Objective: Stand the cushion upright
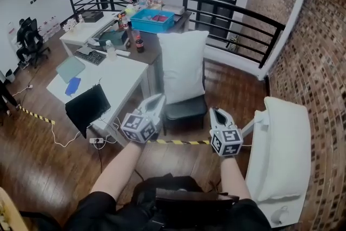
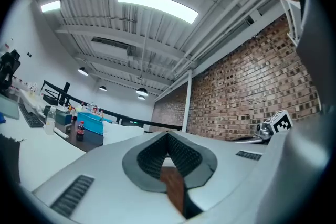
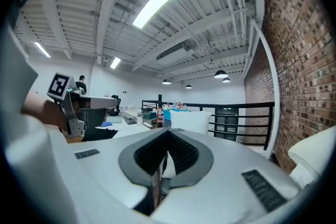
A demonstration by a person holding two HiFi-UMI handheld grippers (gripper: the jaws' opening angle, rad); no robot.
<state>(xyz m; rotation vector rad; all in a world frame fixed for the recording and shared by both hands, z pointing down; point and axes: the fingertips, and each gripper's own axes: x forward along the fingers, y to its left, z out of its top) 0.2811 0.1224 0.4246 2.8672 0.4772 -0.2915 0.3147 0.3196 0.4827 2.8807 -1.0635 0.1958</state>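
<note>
A white cushion (image 1: 183, 65) stands upright on a dark chair seat (image 1: 185, 109), leaning against the chair back. It also shows small in the left gripper view as the cushion (image 2: 123, 132) and in the right gripper view as the cushion (image 3: 191, 121), ahead of the jaws. My left gripper (image 1: 158, 101) is shut and empty, hovering near the seat's left front corner. My right gripper (image 1: 214, 112) is shut and empty too, just right of the seat's front. Neither touches the cushion.
A white desk (image 1: 116, 84) with a keyboard, bottles and a blue bin (image 1: 152, 20) stands left of the chair. A white sofa (image 1: 282, 154) lies at the right by the brick wall (image 1: 319, 57). A black railing (image 1: 238, 13) runs behind. Yellow-black tape (image 1: 178, 142) marks the wooden floor.
</note>
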